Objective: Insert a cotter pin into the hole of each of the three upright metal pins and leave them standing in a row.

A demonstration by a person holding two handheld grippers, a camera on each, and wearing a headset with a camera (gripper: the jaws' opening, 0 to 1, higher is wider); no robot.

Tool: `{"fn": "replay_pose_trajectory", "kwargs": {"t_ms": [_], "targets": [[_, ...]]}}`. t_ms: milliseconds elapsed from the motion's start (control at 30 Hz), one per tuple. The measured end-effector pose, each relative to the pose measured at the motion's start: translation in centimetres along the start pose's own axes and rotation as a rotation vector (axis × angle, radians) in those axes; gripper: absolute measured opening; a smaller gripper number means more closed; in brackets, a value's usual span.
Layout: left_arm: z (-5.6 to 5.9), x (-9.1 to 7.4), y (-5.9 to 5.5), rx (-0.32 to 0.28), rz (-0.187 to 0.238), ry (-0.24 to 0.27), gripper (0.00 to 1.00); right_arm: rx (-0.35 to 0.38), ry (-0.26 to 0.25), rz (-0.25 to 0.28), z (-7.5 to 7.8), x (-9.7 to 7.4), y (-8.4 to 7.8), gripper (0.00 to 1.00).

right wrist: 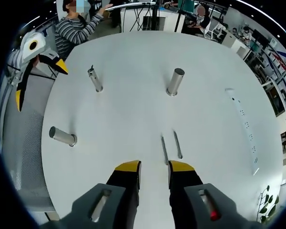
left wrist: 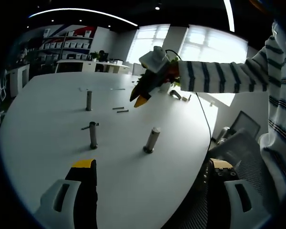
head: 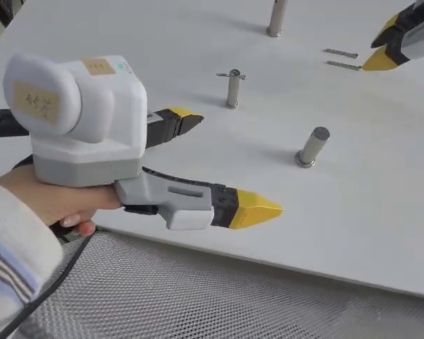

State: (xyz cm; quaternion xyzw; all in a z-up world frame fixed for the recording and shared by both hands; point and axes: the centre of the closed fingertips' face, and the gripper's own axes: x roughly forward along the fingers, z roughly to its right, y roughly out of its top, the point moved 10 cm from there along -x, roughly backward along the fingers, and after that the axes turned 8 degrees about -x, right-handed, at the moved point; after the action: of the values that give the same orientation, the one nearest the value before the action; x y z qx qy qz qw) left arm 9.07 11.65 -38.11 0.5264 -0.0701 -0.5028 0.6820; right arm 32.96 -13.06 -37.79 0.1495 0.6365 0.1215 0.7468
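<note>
Right gripper view: the right gripper (right wrist: 155,165), jaws slightly parted and empty, hovers just behind two loose cotter pins (right wrist: 164,150). These lie flat on the table (right wrist: 133,119), side by side, long axes in line with the jaws. One metal pin (head: 233,88) looks fitted, so the second pick-up is judged current: descend, then close across one shank. The left gripper (head: 233,162) is wide open and empty.

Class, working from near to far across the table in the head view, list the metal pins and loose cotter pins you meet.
The bare pin → pin carrying a cotter pin → loose cotter pins → far pin.
</note>
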Motion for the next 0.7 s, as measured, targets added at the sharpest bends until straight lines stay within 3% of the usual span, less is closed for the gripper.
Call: {"fn": "replay_pose_trajectory", "kwargs": {"t_ms": [67,200,433,700], "targets": [[-0.1,-0.2,-0.1,-0.001,-0.001,0.009,0.95,-0.026,0.012,-0.022,0.1,0.8,0.1,0.18],[-0.4,-0.5,-0.5,0.027,-0.047,0.035,0.94,-0.023,0.017,-0.032,0.7,2.0,0.3,0.17],[-0.1,-0.9,-0.4,0.030,-0.046,0.037,0.94,-0.023,0.024,-0.094,1.4,3.0,-0.1,0.13],[0.0,-0.7,-0.1,-0.002,-0.022,0.038,0.92,-0.018,0.035,-0.099,1.5,3.5,0.1,0.07]]}}
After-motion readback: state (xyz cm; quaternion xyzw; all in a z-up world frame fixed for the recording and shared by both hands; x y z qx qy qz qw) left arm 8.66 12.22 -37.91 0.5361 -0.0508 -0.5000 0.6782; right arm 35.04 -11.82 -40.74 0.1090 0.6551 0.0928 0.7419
